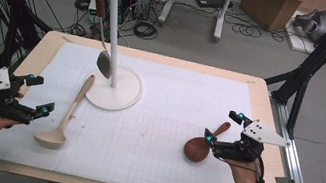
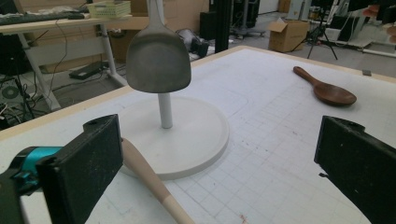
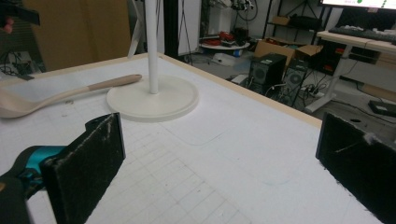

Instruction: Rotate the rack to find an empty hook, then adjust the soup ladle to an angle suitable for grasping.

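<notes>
Left tongs (image 1: 39,96) and right tongs (image 1: 222,128) gape wide, empty, beside the pale ladle (image 1: 64,120) and brown spoon (image 1: 202,145) on the surface (image 1: 175,98).

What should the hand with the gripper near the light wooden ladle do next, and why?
Probably ease the left gripper forward and down around the ladle's handle. Its jaws stand open, the handle lies just beside one jaw, and nothing is held yet.

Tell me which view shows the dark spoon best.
High view: the dark spoon lies whole on the mat, beside the right gripper. Left gripper view shows it whole too, but farther off and at a flatter angle.
</notes>
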`<state>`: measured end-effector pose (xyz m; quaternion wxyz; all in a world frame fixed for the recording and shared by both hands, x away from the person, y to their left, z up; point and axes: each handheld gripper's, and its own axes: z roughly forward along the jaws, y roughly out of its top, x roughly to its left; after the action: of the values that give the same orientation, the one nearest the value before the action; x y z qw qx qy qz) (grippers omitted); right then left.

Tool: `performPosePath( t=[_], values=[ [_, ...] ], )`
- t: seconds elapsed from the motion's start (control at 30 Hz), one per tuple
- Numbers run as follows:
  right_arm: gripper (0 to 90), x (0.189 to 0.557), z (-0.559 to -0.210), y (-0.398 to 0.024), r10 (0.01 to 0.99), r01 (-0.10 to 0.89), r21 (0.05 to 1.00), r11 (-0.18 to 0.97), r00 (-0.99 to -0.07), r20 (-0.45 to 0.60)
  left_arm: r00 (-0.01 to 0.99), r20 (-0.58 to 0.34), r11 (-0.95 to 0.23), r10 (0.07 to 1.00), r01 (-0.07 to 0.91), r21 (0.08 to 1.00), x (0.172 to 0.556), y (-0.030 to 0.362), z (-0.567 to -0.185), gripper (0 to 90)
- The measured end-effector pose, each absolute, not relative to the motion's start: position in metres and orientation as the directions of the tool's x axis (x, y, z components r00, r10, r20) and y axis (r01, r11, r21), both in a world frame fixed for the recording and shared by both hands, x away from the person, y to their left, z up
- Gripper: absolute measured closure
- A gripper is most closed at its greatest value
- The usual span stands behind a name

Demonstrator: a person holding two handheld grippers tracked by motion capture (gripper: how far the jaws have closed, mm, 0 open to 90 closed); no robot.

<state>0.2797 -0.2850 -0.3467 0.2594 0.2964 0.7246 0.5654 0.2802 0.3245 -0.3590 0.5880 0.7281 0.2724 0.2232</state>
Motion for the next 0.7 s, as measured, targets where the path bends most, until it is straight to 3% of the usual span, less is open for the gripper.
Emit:
performPosePath(
  t=[0.7],
  values=[
    [0.5,0.2782,-0.3454,-0.2835,0.719,0.137,0.973,0.188,-0.694,-0.041,0.726,-0.022,-0.147,0.687,0.169,0.975,0.2778,0.3262,-0.3606,1.7]
  ],
)
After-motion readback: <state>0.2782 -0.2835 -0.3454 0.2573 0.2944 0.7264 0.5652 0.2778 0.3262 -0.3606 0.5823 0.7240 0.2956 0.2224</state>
